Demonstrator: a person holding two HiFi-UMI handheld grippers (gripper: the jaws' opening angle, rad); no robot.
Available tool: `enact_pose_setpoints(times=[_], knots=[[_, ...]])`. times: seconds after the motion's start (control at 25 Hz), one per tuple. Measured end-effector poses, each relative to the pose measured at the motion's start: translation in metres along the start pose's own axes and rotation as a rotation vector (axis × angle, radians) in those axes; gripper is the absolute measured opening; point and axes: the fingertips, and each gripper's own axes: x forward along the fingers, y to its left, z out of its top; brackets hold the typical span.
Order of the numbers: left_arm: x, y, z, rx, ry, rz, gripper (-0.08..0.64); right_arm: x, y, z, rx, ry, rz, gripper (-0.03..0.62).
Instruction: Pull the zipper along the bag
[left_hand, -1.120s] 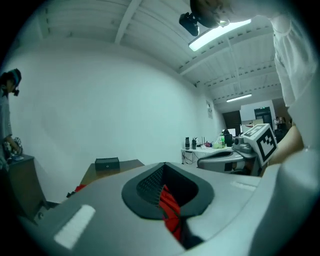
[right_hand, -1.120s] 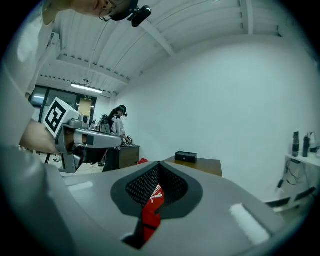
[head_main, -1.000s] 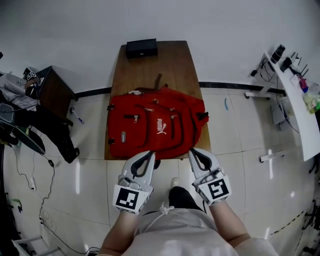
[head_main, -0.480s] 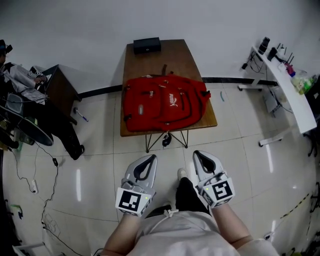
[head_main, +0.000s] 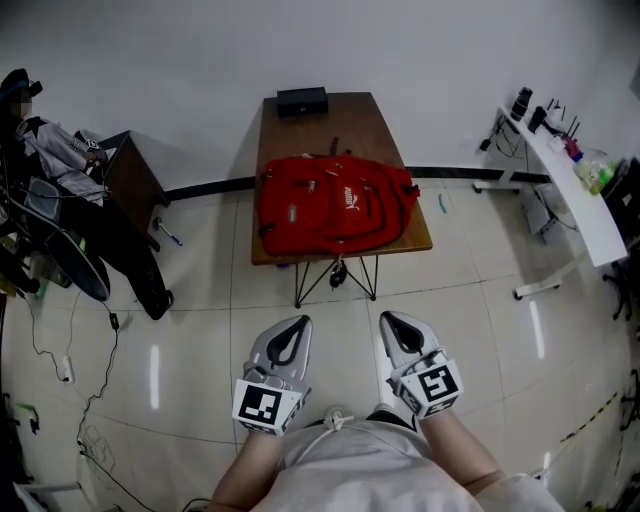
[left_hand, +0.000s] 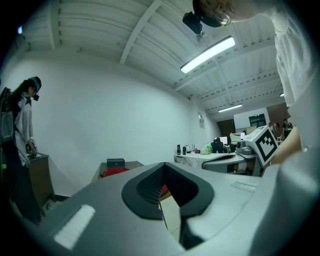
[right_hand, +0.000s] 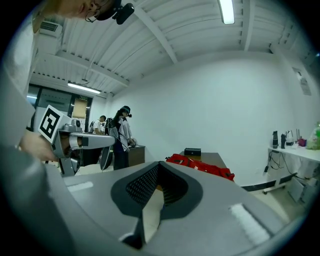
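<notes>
Close to the person's body, the left gripper (head_main: 288, 330) and right gripper (head_main: 397, 328) both have their jaws pressed together on nothing. Well beyond them, the red bag (head_main: 335, 203) lies on the wooden table (head_main: 330, 120), its zipper too small to make out. The left gripper view catches only a red sliver of the bag; the right gripper view shows its whole length. A black box (head_main: 302, 100) sits farthest.

Ahead of the matt plastic right gripper (head_main: 397, 322), a cloth bag (head_main: 335, 205) is lying on a smooth wood table (head_main: 340, 125); the glossy floor (head_main: 480, 300) is gleaming.
</notes>
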Motion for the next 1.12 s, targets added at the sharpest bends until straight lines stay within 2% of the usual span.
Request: enact_pose_setpoints(times=[0.32, 0.88, 1.12], knots=[[-0.003, -0.003, 0.008, 0.005, -0.013, 0.018, 0.006, -0.002, 0.002, 0.010, -0.019, -0.013, 0.027, 0.006], [-0.006, -0.015, 0.015, 0.028, -0.029, -0.012, 0.006, -0.011, 0.009, 0.018, -0.080, -0.048, 0.043, 0.006], [-0.013, -0.020, 0.015, 0.031, -0.027, -0.018, 0.006, -0.019, 0.013, 0.019, -0.063, -0.040, 0.033, 0.006]])
